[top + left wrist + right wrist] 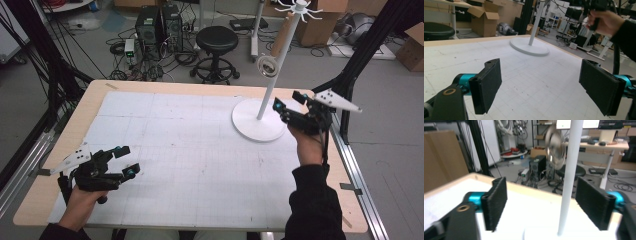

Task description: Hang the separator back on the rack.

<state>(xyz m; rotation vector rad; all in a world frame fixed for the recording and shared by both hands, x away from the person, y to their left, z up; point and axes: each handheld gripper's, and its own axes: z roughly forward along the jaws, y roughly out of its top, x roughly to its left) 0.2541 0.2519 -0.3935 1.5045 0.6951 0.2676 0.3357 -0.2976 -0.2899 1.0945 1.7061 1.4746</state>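
Right hand-held gripper [289, 102] is wide open, nothing in it, beside the stand's pole [270, 85]; the roll [268, 65] hangs up there. Imo back off slow w/o bumping it. Left hand-held gripper [126, 160] open too, parked on the desk [90, 107].

White stand [260, 120] with white pole and round white base; silvery ring [267, 65] hanging on it. Surface [65, 145]: pale wood edge, covered by a white mat [190, 150] ruled with a faint grey grid. Left gripper [128, 161] and right gripper [289, 102]: black bodies, teal joints, black ribbed pads [487, 85]. Sleeve [315, 205]: black.
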